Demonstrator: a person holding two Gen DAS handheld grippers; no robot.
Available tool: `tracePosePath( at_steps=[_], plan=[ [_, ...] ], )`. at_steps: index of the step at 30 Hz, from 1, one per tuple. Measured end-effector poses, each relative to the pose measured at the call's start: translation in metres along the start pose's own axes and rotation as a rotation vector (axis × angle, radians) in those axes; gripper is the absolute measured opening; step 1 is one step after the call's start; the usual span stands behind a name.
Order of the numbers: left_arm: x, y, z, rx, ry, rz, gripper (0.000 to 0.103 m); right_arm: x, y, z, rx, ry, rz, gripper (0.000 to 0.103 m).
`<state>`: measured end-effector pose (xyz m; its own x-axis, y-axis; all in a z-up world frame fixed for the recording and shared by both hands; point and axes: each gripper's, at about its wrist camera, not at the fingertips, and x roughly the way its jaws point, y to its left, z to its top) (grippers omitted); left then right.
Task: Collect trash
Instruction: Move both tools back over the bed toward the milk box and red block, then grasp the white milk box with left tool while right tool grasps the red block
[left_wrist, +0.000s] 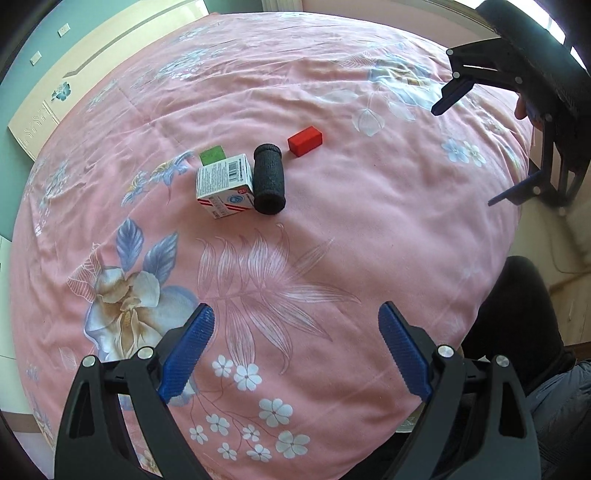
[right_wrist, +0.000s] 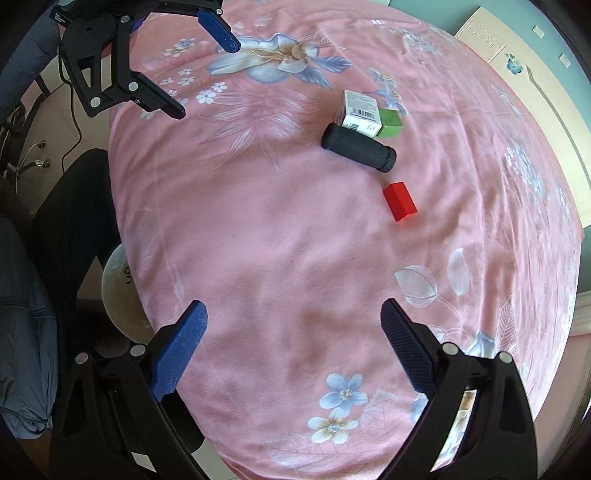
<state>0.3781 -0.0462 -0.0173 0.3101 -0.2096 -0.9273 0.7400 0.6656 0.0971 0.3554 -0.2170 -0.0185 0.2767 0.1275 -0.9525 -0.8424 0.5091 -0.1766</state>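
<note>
On a pink floral bedspread (left_wrist: 369, 229) lie a white carton with a barcode (left_wrist: 224, 185), a black foam cylinder (left_wrist: 268, 178) touching its right side, a green block (left_wrist: 212, 154) behind the carton, and a red block (left_wrist: 305, 140) apart to the right. They also show in the right wrist view: carton (right_wrist: 360, 113), cylinder (right_wrist: 358, 147), green block (right_wrist: 391, 123), red block (right_wrist: 400, 201). My left gripper (left_wrist: 295, 347) is open and empty, well short of them. My right gripper (right_wrist: 293, 343) is open and empty above bare bedspread.
The right gripper (left_wrist: 465, 147) hangs at the bed's right edge in the left wrist view; the left gripper (right_wrist: 207, 70) shows top left in the right wrist view. A pale round bin (right_wrist: 123, 295) stands on the floor by the person's leg (right_wrist: 70, 221). A cream headboard (left_wrist: 92, 62) lies beyond.
</note>
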Motion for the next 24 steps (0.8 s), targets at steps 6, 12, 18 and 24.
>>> tracePosePath(
  at_steps=[6,12,18,24],
  plan=[
    [0.012,0.015,0.023,0.002,-0.022,-0.024,0.092,0.013,-0.028,0.009,-0.012,0.002,-0.007,0.093],
    [0.028,0.030,0.044,-0.004,-0.033,-0.040,0.092,0.029,-0.054,0.019,-0.014,-0.008,0.000,0.093],
    [0.047,0.047,0.066,-0.027,-0.024,-0.055,0.092,0.050,-0.079,0.024,0.006,0.007,0.003,0.093],
    [0.062,0.071,0.088,-0.091,-0.021,-0.077,0.092,0.062,-0.100,0.029,0.030,0.015,0.018,0.093]
  ],
)
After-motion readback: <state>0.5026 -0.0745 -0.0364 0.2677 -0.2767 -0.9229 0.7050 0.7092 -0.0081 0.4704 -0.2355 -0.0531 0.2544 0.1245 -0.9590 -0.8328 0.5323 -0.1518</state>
